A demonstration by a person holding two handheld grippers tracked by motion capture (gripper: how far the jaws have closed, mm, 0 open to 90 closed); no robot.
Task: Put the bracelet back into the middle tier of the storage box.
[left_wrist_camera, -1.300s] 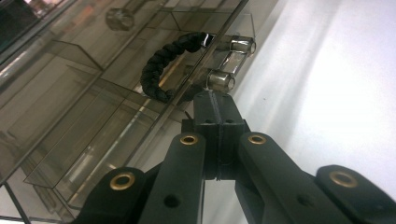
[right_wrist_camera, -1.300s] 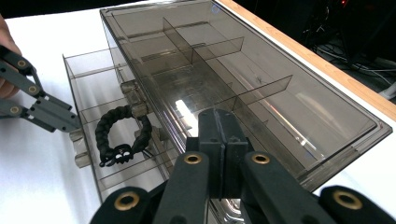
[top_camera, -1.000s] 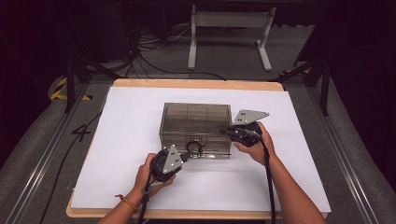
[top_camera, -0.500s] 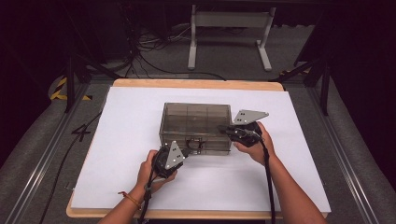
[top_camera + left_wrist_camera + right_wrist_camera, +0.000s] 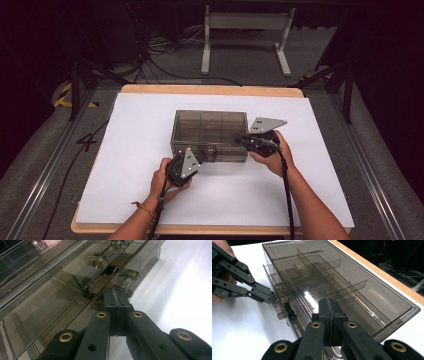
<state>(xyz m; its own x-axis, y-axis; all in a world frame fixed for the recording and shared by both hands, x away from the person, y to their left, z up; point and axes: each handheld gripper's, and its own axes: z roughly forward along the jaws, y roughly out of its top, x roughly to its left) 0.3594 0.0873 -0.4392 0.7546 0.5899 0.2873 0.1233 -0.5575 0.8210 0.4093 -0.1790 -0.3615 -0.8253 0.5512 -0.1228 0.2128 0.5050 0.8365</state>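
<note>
Box: I see a smoky, see-through plastic organizer box (image 5: 210, 132) lying flat near the middle of the white sheet (image 5: 125, 150) that covers the wooden table (image 5: 210, 90).
Long axis: its long side runs left to right across the table as I look from the high view; the short side runs away from me.
Facing: the lid (image 5: 342, 282) is on top and down; the latch side (image 5: 210, 154) faces the person's edge of the table.
Inside: thin dividers (image 5: 324, 267) split the box into compartments; through the lid every compartment I can see holds nothing.
Latches: clear plastic latches (image 5: 100, 260) sit along the front wall; in the right gripper view I see one (image 5: 280, 300) just ahead of the left tool's tip.
Left gripper: my left gripper (image 5: 197, 159) has its jaws pressed together, pinching nothing; its tip sits at the latch side near the middle, but I cannot tell if it touches.
Right gripper: my right gripper (image 5: 239, 138) also has its jaws pressed together with nothing between them; its tip lies over the lid's right end, near the front edge.
Hands: the left hand (image 5: 167, 177) is on the near side of the box, the right hand (image 5: 272, 152) at its right end.
</note>
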